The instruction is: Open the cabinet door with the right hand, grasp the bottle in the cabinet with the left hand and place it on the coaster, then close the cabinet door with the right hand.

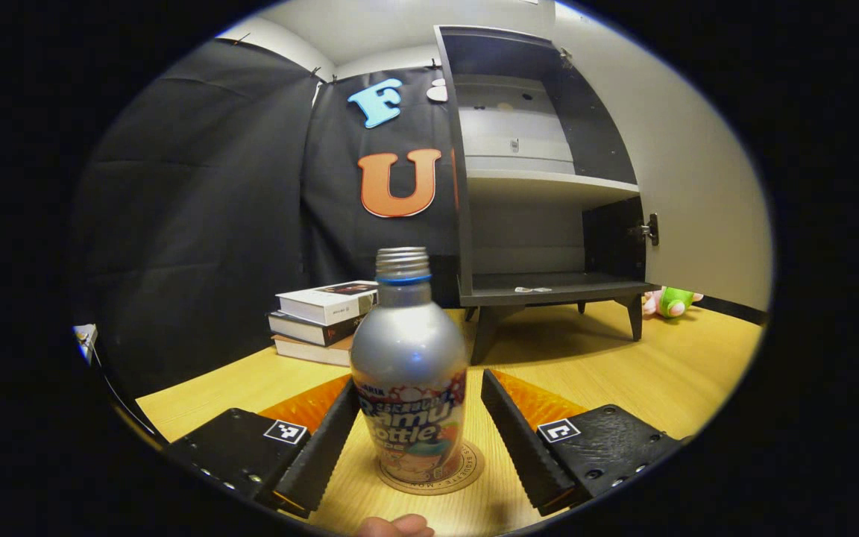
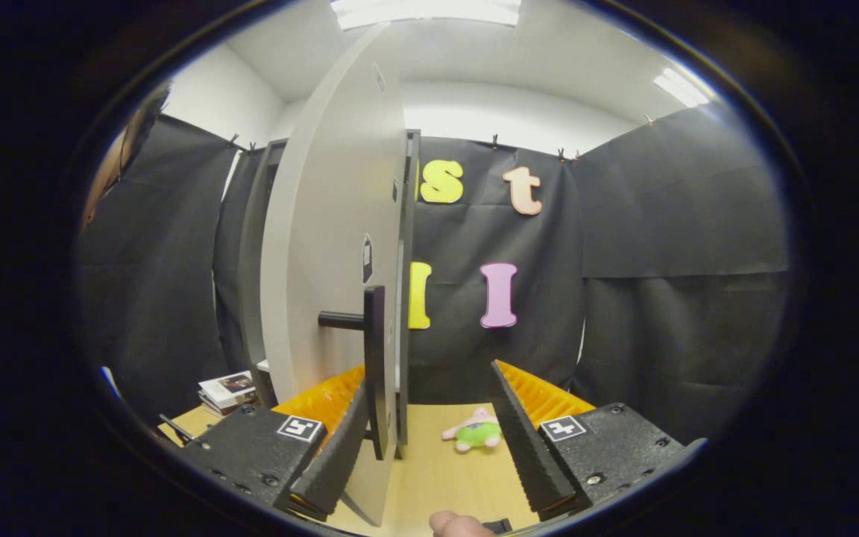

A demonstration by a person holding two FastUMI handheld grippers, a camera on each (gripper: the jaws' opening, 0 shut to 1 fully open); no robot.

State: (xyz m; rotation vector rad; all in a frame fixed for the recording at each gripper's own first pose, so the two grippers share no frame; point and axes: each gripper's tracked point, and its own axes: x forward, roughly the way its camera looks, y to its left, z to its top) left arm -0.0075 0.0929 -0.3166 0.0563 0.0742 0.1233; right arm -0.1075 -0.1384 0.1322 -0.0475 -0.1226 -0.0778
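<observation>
Silver bottle stands upright on round coaster; cabinet door open.

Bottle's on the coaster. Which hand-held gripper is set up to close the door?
Right. The right hand-held gripper is open with the door handle between its fingers; the left hand-held gripper straddles the bottle.

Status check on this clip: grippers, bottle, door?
Left gripper open, fingers either side of bottle, not pressing. Bottle upright on coaster. Right gripper open at door handle; cabinet door open. Nothing in the way.
</observation>
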